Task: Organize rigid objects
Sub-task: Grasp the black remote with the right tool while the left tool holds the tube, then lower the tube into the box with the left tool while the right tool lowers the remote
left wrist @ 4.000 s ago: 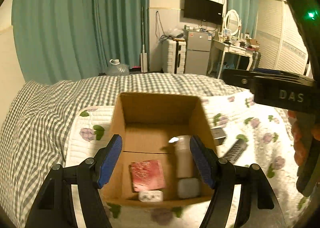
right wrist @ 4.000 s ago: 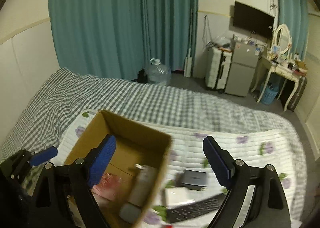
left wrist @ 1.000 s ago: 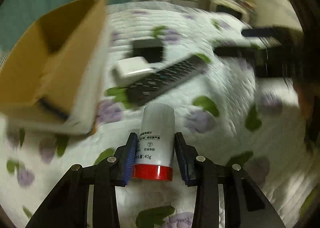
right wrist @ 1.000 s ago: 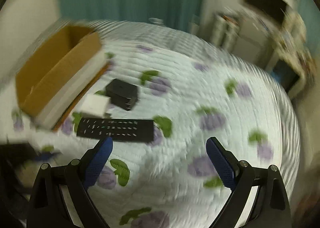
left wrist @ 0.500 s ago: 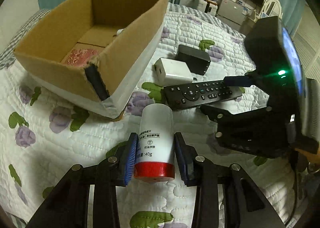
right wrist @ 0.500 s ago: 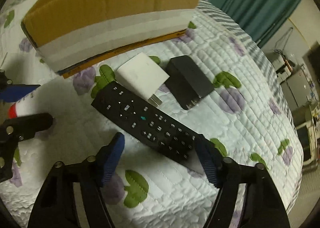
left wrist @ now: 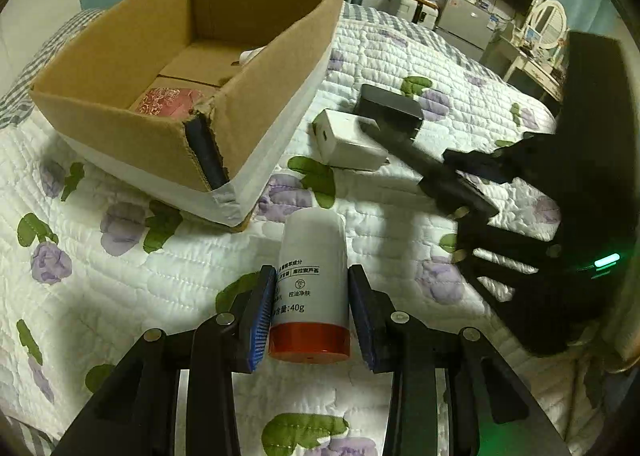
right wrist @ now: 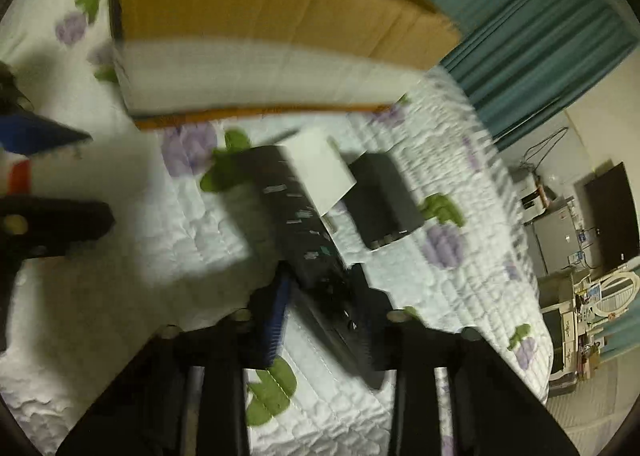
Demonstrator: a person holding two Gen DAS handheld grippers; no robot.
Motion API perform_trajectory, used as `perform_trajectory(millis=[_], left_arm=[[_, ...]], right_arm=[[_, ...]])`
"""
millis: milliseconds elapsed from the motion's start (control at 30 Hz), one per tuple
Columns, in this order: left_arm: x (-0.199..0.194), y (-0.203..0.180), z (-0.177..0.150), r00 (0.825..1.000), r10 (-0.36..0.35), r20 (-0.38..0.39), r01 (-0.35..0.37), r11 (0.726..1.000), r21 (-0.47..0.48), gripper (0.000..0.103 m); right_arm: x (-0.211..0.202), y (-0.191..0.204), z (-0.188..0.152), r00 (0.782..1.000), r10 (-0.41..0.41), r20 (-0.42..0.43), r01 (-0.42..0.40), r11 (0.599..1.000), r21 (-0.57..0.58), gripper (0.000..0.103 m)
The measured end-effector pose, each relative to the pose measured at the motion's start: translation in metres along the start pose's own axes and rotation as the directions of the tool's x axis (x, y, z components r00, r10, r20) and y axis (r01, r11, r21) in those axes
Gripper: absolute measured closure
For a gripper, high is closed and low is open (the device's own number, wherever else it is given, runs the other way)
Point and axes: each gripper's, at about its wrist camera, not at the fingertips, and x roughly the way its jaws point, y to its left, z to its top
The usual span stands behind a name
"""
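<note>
My left gripper (left wrist: 312, 308) is shut on a white tube with a red cap (left wrist: 310, 276), held over the quilt just in front of the cardboard box (left wrist: 256, 96). My right gripper (right wrist: 320, 296) is shut on the black remote (right wrist: 304, 240) and holds it tilted above the quilt; in the left wrist view the remote (left wrist: 436, 176) sticks out from the right gripper (left wrist: 472, 184). A white charger block (left wrist: 348, 140) and a black box (left wrist: 390, 108) lie on the quilt right of the carton. The right wrist view is blurred.
The carton holds a red patterned packet (left wrist: 168, 100) and a white item (left wrist: 252, 54). The floral quilt (left wrist: 120, 276) covers the bed. A fridge (left wrist: 464, 24), a dresser with a mirror (left wrist: 548, 28) and teal curtains (right wrist: 540, 16) stand beyond the bed.
My right gripper has closed on the remote and lifted one end off the quilt. My left gripper still holds the tube and has barely moved.
</note>
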Motion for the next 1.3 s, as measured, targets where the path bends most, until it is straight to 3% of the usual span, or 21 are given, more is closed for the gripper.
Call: perform_trajectory(millis=[100, 267, 500, 667, 900, 1067, 1300], left_arm=[[-0.008, -0.004, -0.002, 1.0, -0.016, 0.009, 0.016, 1.0, 0.015, 0.066], [-0.027, -0.009, -0.002, 0.997, -0.057, 0.043, 0.055, 0.998, 0.043, 0.066], [-0.071, 0.003, 0.007, 0.984, -0.107, 0.144, 0.101, 0.994, 0.049, 0.066], [-0.111, 0.022, 0.023, 0.962, -0.132, 0.241, 0.123, 0.991, 0.051, 0.066], [-0.158, 0.066, 0.062, 0.923, -0.144, 0.357, 0.129, 0.99, 0.065, 0.066], [-0.172, 0.092, 0.09, 0.893, -0.097, 0.44, 0.05, 0.992, 0.118, 0.066], [-0.133, 0.113, 0.123, 0.919, -0.107, 0.379, 0.027, 0.977, 0.212, 0.066]], right_arm=[[-0.022, -0.009, -0.002, 1.0, -0.016, 0.025, 0.015, 0.998, 0.062, 0.084], [-0.052, -0.028, 0.002, 0.998, -0.047, 0.037, 0.038, 0.977, 0.21, 0.085], [-0.114, -0.052, 0.009, 0.996, -0.064, 0.069, 0.022, 0.876, 0.482, 0.085], [-0.155, -0.052, 0.035, 0.993, -0.084, 0.084, 0.026, 0.847, 0.532, 0.085], [-0.2, -0.048, 0.096, 0.981, -0.117, 0.156, 0.011, 0.831, 0.556, 0.085], [-0.203, -0.039, 0.141, 0.973, -0.09, 0.213, -0.044, 0.832, 0.553, 0.085], [-0.157, -0.028, 0.18, 0.978, -0.011, 0.21, -0.113, 0.814, 0.569, 0.085]])
